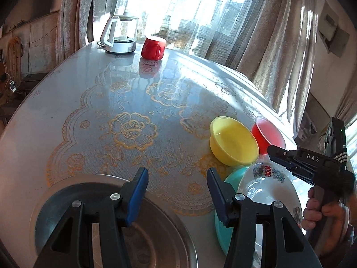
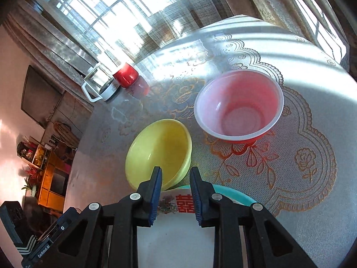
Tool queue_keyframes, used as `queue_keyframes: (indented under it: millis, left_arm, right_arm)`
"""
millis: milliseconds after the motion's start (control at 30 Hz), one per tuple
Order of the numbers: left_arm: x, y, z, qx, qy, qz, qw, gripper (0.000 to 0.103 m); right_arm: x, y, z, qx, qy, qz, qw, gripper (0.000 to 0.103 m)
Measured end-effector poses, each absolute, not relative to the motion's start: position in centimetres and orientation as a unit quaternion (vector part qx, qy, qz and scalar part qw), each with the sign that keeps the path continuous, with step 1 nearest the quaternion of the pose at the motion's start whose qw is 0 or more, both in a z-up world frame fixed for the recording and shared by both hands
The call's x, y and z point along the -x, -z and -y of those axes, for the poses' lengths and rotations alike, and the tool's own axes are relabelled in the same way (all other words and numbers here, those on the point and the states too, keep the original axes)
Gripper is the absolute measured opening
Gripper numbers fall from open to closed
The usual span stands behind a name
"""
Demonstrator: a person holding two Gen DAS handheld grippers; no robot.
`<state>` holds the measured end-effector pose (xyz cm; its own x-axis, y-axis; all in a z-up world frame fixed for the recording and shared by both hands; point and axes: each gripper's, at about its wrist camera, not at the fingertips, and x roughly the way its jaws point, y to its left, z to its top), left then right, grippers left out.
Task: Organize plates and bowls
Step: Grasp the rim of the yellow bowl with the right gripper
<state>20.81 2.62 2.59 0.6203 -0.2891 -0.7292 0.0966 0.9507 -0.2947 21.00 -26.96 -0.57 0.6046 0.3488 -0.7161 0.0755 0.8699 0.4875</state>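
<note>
A yellow bowl (image 1: 232,141) (image 2: 159,154) leans tilted on the table beside a red plastic bowl (image 1: 266,136) (image 2: 238,105). A white plate with a red character (image 1: 267,185) (image 2: 178,227) lies on a teal plate (image 1: 225,234) (image 2: 234,193). A metal plate (image 1: 156,230) lies under my left gripper (image 1: 177,192), which is open and empty. My right gripper (image 2: 176,192) (image 1: 274,154) is open, hovering over the white plate's far rim, just short of the yellow bowl.
A glass kettle (image 1: 121,34) (image 2: 100,87) and a red mug (image 1: 154,47) (image 2: 125,75) stand at the table's far edge by the curtained window. The table edge drops off at the right (image 1: 267,98).
</note>
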Motion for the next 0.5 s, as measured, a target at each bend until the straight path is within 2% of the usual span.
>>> queue_keyframes:
  millis: [100, 300, 500]
  left_arm:
    - [-22.7, -2.1, -2.0, 0.135, 0.112, -0.446, 0.878, 0.037]
    - [-25.2, -1.5, -0.1, 0.160, 0.128, -0.462, 0.863, 0.035]
    - [-27.6, -0.4, 2.2, 0.155, 0.140, -0.483, 0.851, 0.035]
  right_arm:
    - [-22.3, 0.8, 26.8, -0.239, -0.071, -0.444, 0.861, 0.026]
    - [-24.0, 1.6, 26.3, -0.220, -0.065, -0.461, 0.857, 0.026]
    - [-24.6, 2.1, 26.3, -0.217, -0.067, -0.467, 0.854, 0.020]
